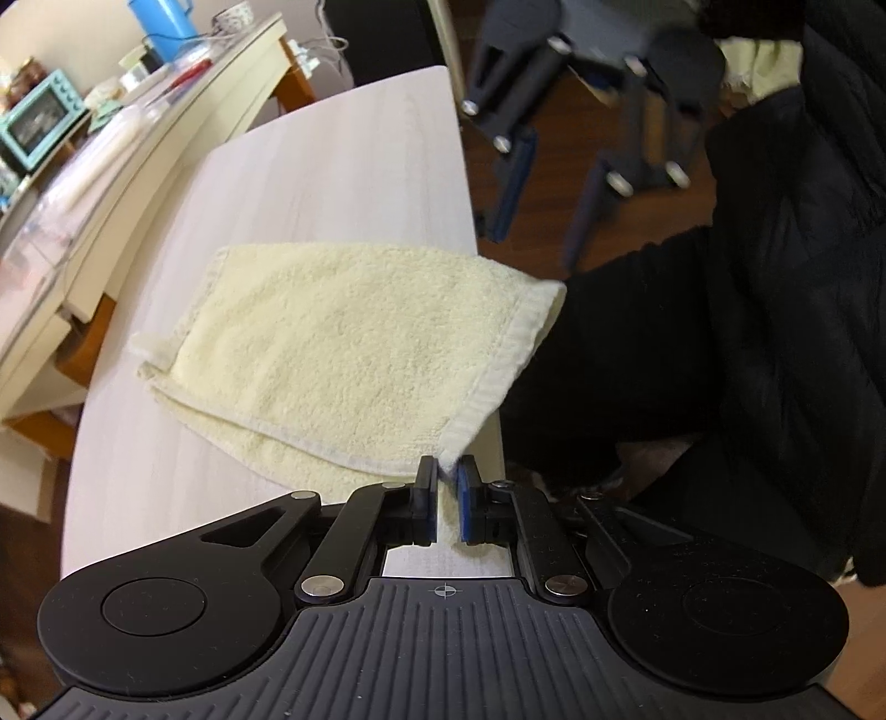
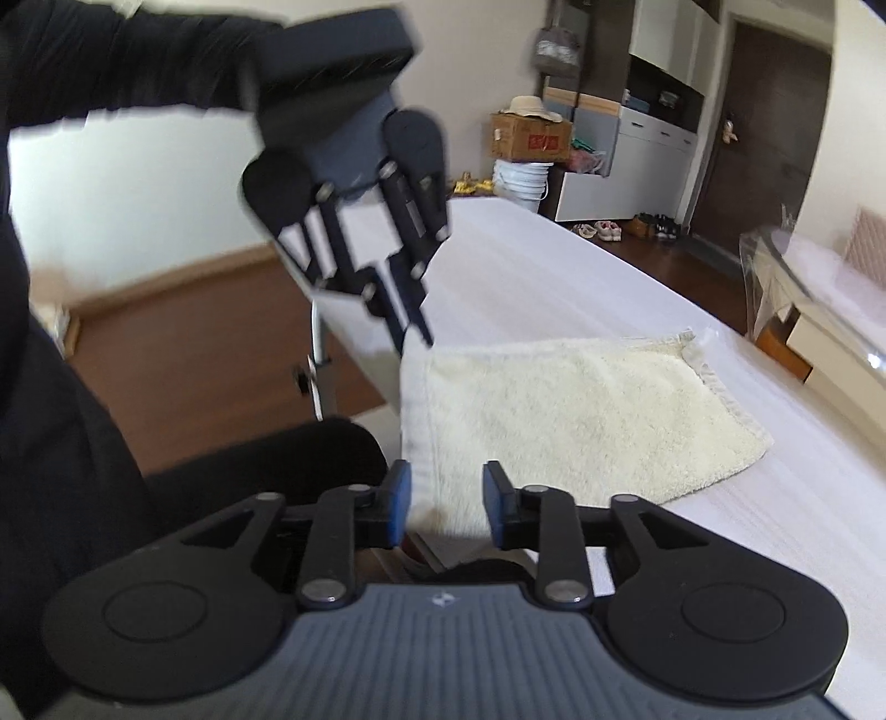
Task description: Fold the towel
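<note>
A cream towel [image 1: 354,343] lies folded in two layers on the white table [image 1: 332,166], with one side hanging past the table's right edge. My left gripper [image 1: 447,471] is shut on the towel's near corner. In the right wrist view the same gripper [image 2: 418,332] pinches the far-left corner of the towel [image 2: 581,410]. My right gripper [image 2: 447,487] is open, and the towel's near-left edge shows blurred between its blue pads without being pressed. From the left wrist view it [image 1: 545,232] hangs open just beyond the table edge, over the floor.
A person's dark clothing [image 1: 775,332] fills the space beside the table edge. A cream counter [image 1: 166,111] with a blue jug [image 1: 160,22] and a teal oven [image 1: 39,122] runs along the table's far side. A cardboard box [image 2: 531,138], bucket and shoes stand past the table [image 2: 554,266].
</note>
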Action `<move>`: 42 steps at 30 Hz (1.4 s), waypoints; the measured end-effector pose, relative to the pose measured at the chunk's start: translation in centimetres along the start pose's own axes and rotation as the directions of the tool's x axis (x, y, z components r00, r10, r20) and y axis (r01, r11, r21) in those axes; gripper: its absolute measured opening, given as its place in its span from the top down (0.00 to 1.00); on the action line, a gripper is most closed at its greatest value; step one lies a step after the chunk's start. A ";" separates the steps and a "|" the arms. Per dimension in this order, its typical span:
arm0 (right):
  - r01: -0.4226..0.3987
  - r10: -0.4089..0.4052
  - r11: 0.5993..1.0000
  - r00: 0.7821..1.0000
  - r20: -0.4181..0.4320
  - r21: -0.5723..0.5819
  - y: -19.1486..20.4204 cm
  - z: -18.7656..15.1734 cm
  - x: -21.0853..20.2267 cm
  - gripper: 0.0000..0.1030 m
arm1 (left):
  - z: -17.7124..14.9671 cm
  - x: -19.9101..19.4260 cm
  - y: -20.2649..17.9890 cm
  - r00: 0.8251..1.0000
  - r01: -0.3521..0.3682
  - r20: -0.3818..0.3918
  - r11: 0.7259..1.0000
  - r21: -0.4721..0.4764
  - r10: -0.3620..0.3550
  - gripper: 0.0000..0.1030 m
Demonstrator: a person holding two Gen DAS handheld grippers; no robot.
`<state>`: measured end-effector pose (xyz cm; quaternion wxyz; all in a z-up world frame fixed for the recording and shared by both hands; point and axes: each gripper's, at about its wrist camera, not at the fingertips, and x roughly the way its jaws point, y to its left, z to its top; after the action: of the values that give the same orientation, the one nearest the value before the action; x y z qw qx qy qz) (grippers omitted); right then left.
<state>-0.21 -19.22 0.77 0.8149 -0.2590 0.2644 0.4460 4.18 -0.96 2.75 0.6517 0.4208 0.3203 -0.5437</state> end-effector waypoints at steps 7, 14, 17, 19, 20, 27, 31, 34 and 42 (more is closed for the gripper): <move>0.195 -0.202 0.950 0.979 -0.003 -0.245 5.0 -1.5 2.6 0.53 | 0.0 -1.0 1.1 0.999 0.034 0.035 0.997 -0.074 -0.031 0.93; 0.310 -0.313 0.866 0.948 0.059 -0.393 8.0 -2.1 4.6 0.73 | -0.2 -0.8 1.0 0.999 0.031 0.033 0.997 -0.069 -0.029 0.93; 0.312 -0.312 0.880 0.948 0.061 -0.359 7.4 -1.6 3.7 0.84 | -0.3 -1.5 0.8 0.999 0.029 0.038 0.997 -0.069 -0.026 0.93; 0.302 -0.299 0.893 0.952 0.062 -0.334 6.8 -1.4 3.2 0.87 | -0.2 -1.6 0.8 0.999 0.029 0.040 0.997 -0.065 -0.027 0.93; 0.273 -0.271 0.917 0.961 0.049 -0.292 6.1 -1.1 2.7 0.89 | -0.1 -1.7 0.7 0.999 0.028 0.041 0.998 -0.057 -0.025 0.93; 0.090 -0.087 0.990 0.996 0.038 -0.105 0.4 0.6 -1.2 0.91 | 1.8 -2.7 1.0 0.999 -0.001 0.053 0.999 -0.039 0.003 0.93; 0.065 -0.063 0.997 0.996 0.070 -0.031 -4.0 1.4 -2.4 0.92 | 3.1 -2.8 3.2 0.996 -0.050 0.065 0.996 -0.072 0.054 0.93; 0.059 -0.062 0.998 0.995 0.083 0.028 -8.0 1.5 -2.4 0.92 | 4.2 -2.4 5.4 0.992 -0.097 0.067 0.992 -0.087 0.103 0.93; 0.044 -0.055 0.989 0.996 0.075 0.140 -16.7 0.9 -0.1 0.93 | 5.7 1.1 12.2 0.982 -0.175 0.041 0.974 -0.146 0.183 0.93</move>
<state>14.34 -26.49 4.61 0.8515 -0.1905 0.2560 0.4161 16.13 -5.90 6.71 0.7346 0.3858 0.3010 -0.4700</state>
